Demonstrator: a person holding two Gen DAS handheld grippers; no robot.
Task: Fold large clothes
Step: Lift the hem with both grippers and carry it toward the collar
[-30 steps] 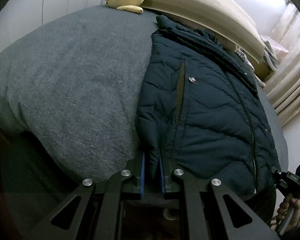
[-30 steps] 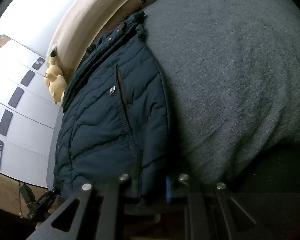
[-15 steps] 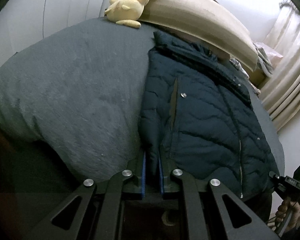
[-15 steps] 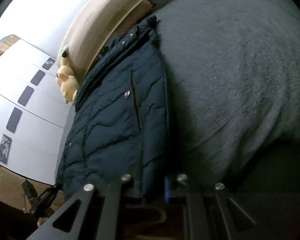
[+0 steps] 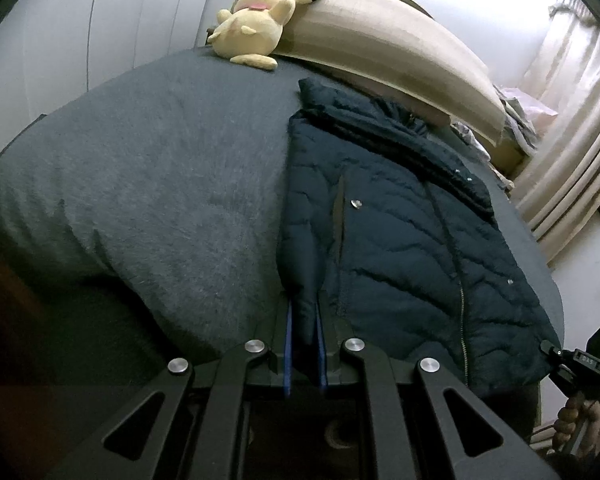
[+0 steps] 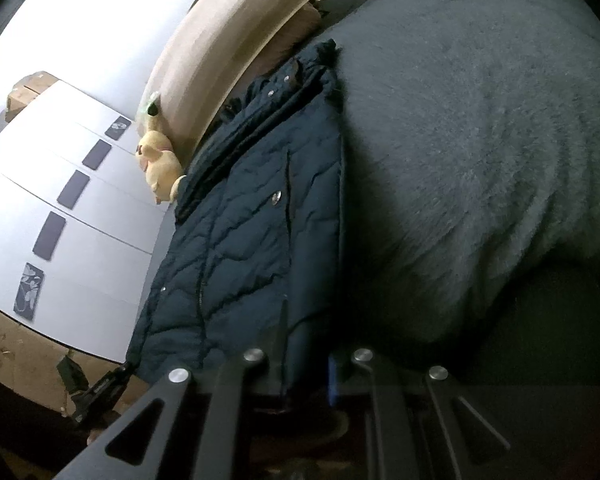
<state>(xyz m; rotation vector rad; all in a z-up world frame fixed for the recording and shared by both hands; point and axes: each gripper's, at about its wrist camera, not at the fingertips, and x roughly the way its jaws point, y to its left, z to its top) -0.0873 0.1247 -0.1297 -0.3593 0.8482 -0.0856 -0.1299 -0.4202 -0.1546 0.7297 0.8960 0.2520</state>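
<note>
Quilted jacket point(image 5: 400, 248): flat on grey blanket point(image 5: 160, 200), collar toward headboard point(image 5: 380, 52). Your left tool point(image 5: 304, 328) and right tool point(image 6: 304, 360) each pinching hem corner. Risk: slick padding slips out; uneven lift skews your fold.

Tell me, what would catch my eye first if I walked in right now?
Probably the dark quilted jacket spread on the grey blanket, its near hem pinched at both corners by the left gripper and right gripper. Next, the yellow plush toy against the headboard.
</note>
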